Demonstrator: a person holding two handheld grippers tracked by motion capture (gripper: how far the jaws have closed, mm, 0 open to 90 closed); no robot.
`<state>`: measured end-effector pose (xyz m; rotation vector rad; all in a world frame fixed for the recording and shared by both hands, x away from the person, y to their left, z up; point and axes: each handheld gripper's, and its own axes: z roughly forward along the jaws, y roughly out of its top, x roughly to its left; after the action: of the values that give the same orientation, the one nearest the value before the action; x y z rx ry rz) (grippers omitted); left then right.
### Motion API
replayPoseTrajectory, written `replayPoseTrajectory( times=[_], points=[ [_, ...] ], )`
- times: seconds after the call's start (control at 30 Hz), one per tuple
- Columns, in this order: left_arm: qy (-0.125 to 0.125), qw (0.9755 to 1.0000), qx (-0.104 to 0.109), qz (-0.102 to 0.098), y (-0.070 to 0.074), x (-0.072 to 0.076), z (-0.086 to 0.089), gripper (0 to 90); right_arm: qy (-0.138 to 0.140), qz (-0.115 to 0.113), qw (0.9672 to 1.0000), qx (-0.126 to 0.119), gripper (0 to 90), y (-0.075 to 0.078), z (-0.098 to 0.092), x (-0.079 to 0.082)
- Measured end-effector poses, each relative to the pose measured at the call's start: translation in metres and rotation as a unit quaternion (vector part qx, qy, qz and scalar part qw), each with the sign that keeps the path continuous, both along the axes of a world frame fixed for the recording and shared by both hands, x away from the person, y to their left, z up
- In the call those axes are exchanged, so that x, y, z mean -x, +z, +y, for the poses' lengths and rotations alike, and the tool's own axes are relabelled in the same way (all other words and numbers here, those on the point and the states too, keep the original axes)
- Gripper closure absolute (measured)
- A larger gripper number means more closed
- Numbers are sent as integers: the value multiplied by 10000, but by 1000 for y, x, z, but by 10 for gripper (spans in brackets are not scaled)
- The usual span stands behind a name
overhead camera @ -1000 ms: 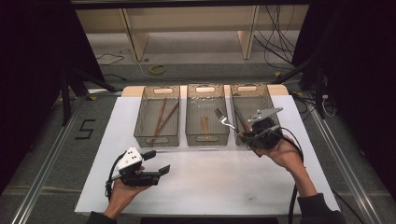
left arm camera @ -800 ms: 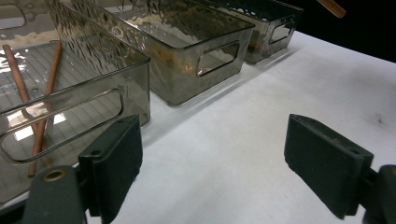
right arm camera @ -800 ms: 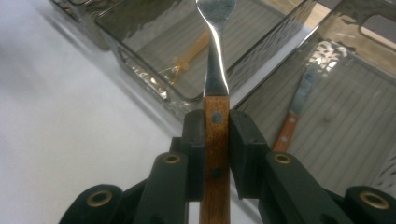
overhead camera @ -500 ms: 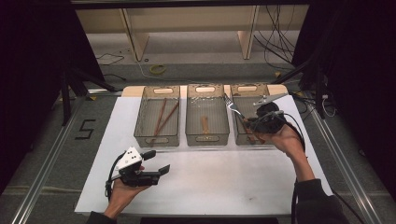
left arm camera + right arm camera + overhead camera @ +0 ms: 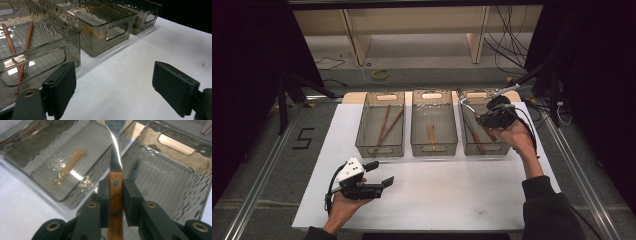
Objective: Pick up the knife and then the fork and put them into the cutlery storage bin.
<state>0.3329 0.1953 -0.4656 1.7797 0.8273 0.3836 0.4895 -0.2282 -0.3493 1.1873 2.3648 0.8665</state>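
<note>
- Writing first: a "5" point(image 5: 303, 138) is marked in tape on the floor left of the table point(image 5: 462, 200); no brand or label reads on the bins.
- Right gripper point(image 5: 484, 119) is over the right bin point(image 5: 507, 148), its jaws clamped on a fork point(image 5: 115, 195).
- In the right gripper view the wooden handle sits squarely between the 2 pads point(image 5: 130, 195), which press on both flat sides (2 rivets show on the wood).
- The metal neck rises straight out past the fingertips, tines off the top edge of that view; in the high view the tines point toward the middle bin point(image 5: 434, 147).
- The fork hangs in the air above the right bin, clear of its floor.
- Left gripper point(image 5: 377, 181) rests low over the white table near its front edge, jaws wide apart, nothing between them.
- Left bin point(image 5: 380, 149) holds 2 brown sticks point(image 5: 384, 125); the middle bin holds 1 small tan utensil point(image 5: 431, 133).
</note>
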Motion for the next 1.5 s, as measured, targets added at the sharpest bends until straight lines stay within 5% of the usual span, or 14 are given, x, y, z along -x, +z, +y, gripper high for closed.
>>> replayPoseTrajectory(
  times=[0.8,1.5],
  points=[
    [10,10000,29,6,0,0,0,188,-742,384,9965,32,778,-20,-8,-44],
    [10,10000,26,2,0,0,1,188,-950,700,9929,179,776,-44,-7,-55]
  ],
)
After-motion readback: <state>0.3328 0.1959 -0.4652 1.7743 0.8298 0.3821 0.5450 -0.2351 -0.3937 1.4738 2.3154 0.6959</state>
